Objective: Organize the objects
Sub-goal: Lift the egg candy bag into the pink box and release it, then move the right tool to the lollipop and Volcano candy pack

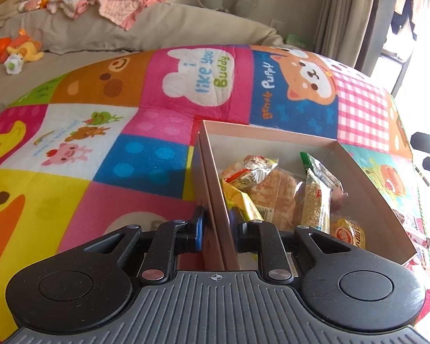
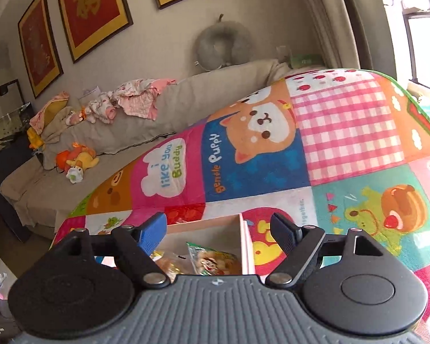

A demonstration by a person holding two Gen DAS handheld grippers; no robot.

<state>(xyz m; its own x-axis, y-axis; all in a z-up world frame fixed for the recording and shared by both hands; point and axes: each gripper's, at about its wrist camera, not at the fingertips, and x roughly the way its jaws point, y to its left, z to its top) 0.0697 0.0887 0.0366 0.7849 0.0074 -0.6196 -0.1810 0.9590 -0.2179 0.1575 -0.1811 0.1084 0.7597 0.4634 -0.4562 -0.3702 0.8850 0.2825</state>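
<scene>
A pale pink cardboard box (image 1: 272, 139) sits on the colourful cartoon blanket (image 1: 129, 149). It holds several snack packets (image 1: 281, 197), among them crackers, a yellow bag and a grain pack. My left gripper (image 1: 217, 223) is shut on the box's left wall, one finger outside and one inside. In the right wrist view the box (image 2: 215, 230) lies below and between the fingers of my right gripper (image 2: 220, 229), which is open and holds nothing. Snack packets (image 2: 212, 261) show inside it.
The blanket (image 2: 315, 157) covers a raised surface. Behind it stands a beige sofa (image 1: 100, 31) with baby clothes (image 1: 100, 0), plush toys (image 1: 20, 50) and a grey neck pillow (image 2: 222, 46). Curtains and a bright window are at the right.
</scene>
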